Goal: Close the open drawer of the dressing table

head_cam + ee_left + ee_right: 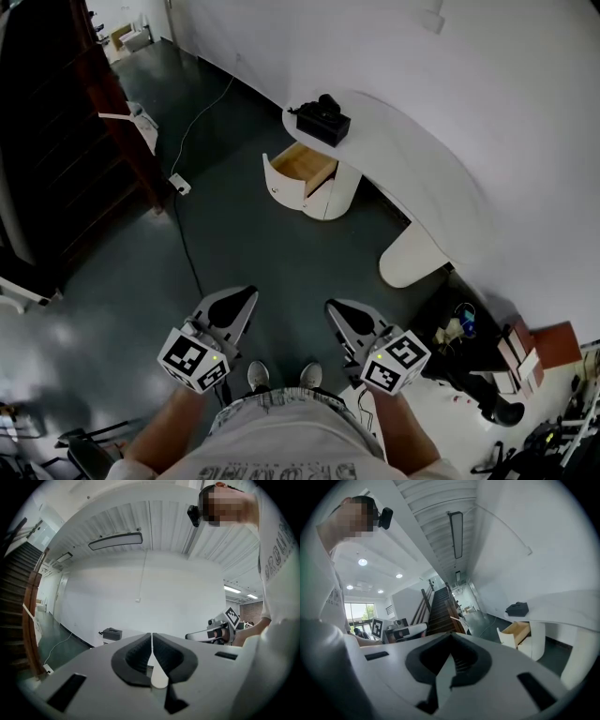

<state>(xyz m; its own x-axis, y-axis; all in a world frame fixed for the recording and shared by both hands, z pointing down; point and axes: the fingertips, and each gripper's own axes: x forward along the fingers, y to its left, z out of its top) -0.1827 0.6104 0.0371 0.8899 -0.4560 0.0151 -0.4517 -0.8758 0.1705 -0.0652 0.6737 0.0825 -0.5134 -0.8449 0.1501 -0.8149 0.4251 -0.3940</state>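
Observation:
The white dressing table (412,159) curves along the wall well ahead of me. Its wood-lined drawer (302,167) stands pulled out at the left end, also seen as the drawer (516,633) in the right gripper view. A black box (323,120) rests on the tabletop above it. My left gripper (242,298) and right gripper (336,307) hang side by side over the dark floor, far short of the table. Both are shut with nothing between the jaws. The left gripper (151,635) and the right gripper (451,635) show pads meeting at the tips.
A dark wooden staircase (56,141) rises at the left. A cable (199,117) runs across the floor to a power strip (178,185). Boxes and gear (497,361) crowd the floor at the right. The person's shoes (281,377) stand between the grippers.

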